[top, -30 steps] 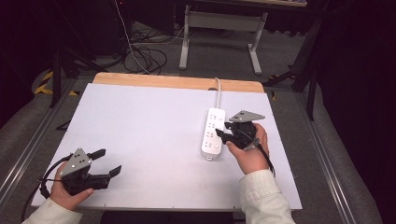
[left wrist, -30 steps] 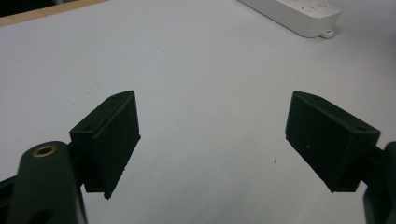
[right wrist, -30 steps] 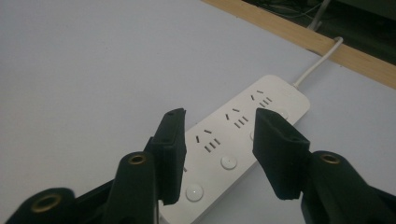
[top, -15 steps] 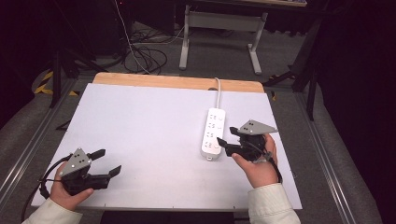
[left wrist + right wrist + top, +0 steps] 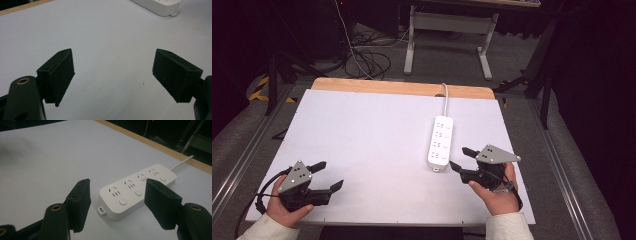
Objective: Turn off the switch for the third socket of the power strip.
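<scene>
R gripper (image 5: 460, 159): jaws wide apart, nothing between them, sitting just off the near end of the power strip (image 5: 440, 143), a bit to its right. Not touching. In the right gripper view the strip's near end (image 5: 110, 205) lies past and between your open jaws, with the small hanging tab (image 5: 101, 210) poking toward you.

L gripper (image 5: 328, 175): also wide open, empty, parked at the near-left corner of the table (image 5: 362, 125), well apart from the strip. Its own view gives bare white top, with just the strip's end (image 5: 160, 6) at the upper right.

Step in hand, my read: a reach to grab the strip w/ the R gripper.
- Come in square to the strip's sides, so the pads land on the two long side walls, not on the socket face or buttons.
- Take it near the end closest to you; keep jaws low, close to the tabletop, so they get full wall contact.
- Close slow. The casing looks smooth and hard, prob slippery; a skewed pinch could squirt it sideways.
- Mind the cord (image 5: 445, 97): it runs off the far edge and may drag or pull back if you lift or slide.

Strip orientation: lies flat, sockets up. Long axis runs near-to-far across the table, almost straight away from you, w/ a slight tilt. Cord end points to the far wooden edge (image 5: 402, 88); tab end points at you. It sits right of centre.
</scene>
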`<state>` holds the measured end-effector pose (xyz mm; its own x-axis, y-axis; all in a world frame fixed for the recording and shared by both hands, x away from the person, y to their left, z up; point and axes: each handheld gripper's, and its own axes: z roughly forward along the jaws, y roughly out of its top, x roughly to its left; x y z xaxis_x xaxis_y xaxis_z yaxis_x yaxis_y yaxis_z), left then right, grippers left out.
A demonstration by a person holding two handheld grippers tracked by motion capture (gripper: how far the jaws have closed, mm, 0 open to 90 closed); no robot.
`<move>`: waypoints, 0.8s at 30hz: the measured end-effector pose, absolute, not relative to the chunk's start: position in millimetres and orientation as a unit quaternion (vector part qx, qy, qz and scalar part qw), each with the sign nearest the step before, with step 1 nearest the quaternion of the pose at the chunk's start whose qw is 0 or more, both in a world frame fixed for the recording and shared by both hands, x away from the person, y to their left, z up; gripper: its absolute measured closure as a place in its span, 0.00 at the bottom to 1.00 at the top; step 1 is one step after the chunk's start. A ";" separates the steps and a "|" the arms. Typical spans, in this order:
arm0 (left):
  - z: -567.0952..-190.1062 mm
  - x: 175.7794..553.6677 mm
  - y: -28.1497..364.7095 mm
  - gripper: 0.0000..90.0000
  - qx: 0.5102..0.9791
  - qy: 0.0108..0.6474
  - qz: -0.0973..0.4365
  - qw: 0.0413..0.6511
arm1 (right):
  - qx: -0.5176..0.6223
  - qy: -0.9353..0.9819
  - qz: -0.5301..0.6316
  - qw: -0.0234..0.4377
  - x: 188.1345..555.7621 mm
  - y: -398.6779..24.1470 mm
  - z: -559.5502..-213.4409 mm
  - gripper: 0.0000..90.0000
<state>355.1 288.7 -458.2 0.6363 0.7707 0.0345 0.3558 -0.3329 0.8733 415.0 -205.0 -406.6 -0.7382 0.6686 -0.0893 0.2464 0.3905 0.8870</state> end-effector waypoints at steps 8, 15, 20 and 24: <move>-457.7 351.4 287.6 0.19 0.778 0.365 0.212 0.465 | 0.285 0.798 0.481 0.223 406.7 -221.9 -432.7 0.40; -458.0 346.8 289.1 0.18 0.774 0.372 0.211 0.466 | 0.302 0.787 0.494 0.213 401.4 -234.9 -454.8 0.40; -459.4 346.6 292.4 0.18 0.770 0.377 0.217 0.467 | 0.299 0.790 0.493 0.208 398.7 -240.3 -466.6 0.40; -460.1 347.7 294.5 0.17 0.768 0.381 0.218 0.467 | 0.295 0.787 0.506 0.192 398.7 -243.2 -476.7 0.39</move>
<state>347.7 294.5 -460.1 0.6153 0.7880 -0.0209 0.3814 -0.2744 0.8828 398.7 -243.2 -476.7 -0.7518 0.6593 -0.0037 0.2703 0.3133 0.9104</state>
